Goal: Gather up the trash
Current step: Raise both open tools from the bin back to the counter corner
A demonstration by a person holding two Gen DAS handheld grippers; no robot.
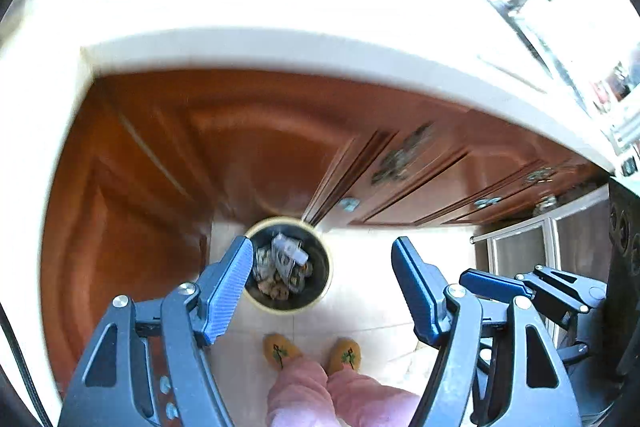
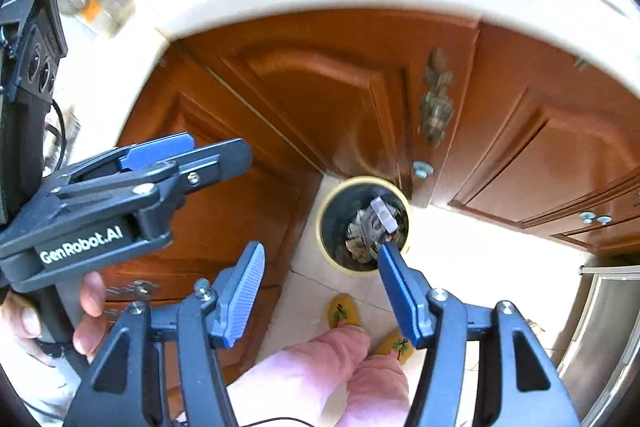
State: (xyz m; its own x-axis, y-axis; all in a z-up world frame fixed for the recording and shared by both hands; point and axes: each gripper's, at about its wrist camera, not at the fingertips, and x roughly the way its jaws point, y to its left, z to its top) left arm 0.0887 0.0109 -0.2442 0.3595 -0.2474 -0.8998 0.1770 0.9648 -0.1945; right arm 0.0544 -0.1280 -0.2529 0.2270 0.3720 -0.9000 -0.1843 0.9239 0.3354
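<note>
The left hand-held gripper (image 1: 322, 259) is hanging with its blue jaws spread apart and nothing between them, high above a round waste bin (image 1: 289, 265) that is standing on the pale tiled floor (image 1: 360, 291) by the wooden cabinet doors (image 1: 240, 147). The right hand-held gripper (image 2: 320, 267) is likewise gaping and carrying nothing. Crumpled trash (image 2: 372, 227) is lying inside the bin. The person's yellow slippers (image 1: 280, 349) are standing just behind the bin, below the cream worktop (image 1: 280, 47).
</note>
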